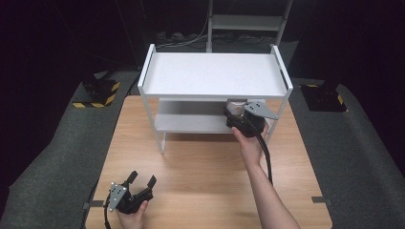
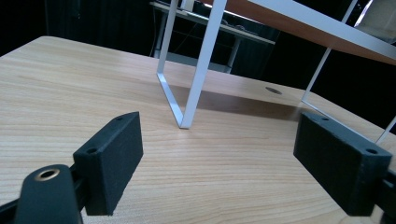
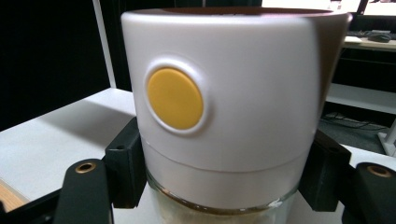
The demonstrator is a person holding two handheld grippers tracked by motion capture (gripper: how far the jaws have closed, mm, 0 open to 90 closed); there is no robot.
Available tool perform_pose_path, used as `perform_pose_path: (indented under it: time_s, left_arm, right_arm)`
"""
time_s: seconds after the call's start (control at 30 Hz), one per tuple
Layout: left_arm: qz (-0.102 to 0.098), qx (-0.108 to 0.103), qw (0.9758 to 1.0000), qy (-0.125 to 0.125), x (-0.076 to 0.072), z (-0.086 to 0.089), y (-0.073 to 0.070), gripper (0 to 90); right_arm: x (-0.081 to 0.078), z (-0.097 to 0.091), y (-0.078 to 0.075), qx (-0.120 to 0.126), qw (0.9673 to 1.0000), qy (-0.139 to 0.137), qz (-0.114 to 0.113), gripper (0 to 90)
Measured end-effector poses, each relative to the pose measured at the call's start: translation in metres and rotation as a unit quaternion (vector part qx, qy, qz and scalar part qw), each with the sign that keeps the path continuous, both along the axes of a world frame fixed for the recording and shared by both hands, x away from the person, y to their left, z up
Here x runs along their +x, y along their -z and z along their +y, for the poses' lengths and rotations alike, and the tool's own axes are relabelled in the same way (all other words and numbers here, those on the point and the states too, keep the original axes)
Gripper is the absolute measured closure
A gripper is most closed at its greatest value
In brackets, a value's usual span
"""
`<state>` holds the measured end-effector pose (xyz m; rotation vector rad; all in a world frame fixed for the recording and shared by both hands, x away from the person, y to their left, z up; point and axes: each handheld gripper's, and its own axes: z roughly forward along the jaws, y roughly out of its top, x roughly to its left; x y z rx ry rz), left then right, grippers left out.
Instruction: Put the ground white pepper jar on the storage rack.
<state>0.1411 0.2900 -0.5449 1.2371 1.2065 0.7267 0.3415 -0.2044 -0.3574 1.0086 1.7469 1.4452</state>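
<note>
One white jar (image 3: pixel 224 107) with a yellow round button and glass base, clamped in the right claw (image 1: pixel 244 121) on the lower shelf of one white two-tier rack (image 1: pixel 215 76), toward the rack's right end. Left claw (image 1: pixel 131 191) released, jaws wide apart, low at the table's (image 1: pixel 200 167) near-left corner. Bare wood between rack and near edge.

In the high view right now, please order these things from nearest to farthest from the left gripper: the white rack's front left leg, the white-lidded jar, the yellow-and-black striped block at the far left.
Measured from the left gripper, low at the table's left:
1. Front left leg of the rack, just ahead.
2. Striped block, beyond the table's far left corner.
3. Jar, on the lower shelf at right, at the right gripper.
</note>
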Motion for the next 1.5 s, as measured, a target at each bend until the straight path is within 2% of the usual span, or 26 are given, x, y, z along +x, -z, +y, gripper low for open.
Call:
perform_pose_path:
  time_s: [0.23, 0.37, 0.53, 0.73, 0.93, 1.1, 1.5]
  left_arm:
    - [0.0, 0.0, 1.0, -0.001, 0.0, 0.0, 0.0, 15.7]
    - [-0.001, 0.0, 1.0, -0.005, -0.001, -0.001, 0.0, 15.7]
    - [-0.001, -0.001, 1.0, -0.006, -0.001, -0.001, 0.0, 15.8]
    - [-0.001, 0.0, 1.0, -0.007, -0.002, -0.001, 0.0, 15.8]
    - [0.0, 0.0, 1.0, -0.007, -0.002, -0.002, 0.0, 15.8]
    - [0.001, 0.002, 1.0, -0.009, -0.002, -0.002, -0.001, 15.8]
    - [0.004, 0.008, 0.9999, -0.007, -0.001, -0.003, -0.002, 15.8]
  right_arm:
    - [0.0, -0.001, 0.001, -0.002, 1.0, -0.002, -0.004, 29.7]
    - [-0.007, 0.005, 0.003, -0.017, 0.9994, 0.011, -0.027, 23.3]
    - [-0.012, 0.005, 0.0, -0.023, 0.9993, 0.006, -0.027, 20.3]
    - [-0.027, -0.003, 0.002, -0.026, 0.999, 0.013, -0.035, 20.3]
    - [-0.044, -0.014, 0.005, -0.014, 0.9991, 0.009, -0.038, 20.8]
    - [-0.06, -0.016, 0.009, -0.024, 0.9987, 0.005, -0.044, 20.8]
    - [-0.084, -0.024, 0.024, -0.019, 0.9995, -0.008, -0.023, 22.1]
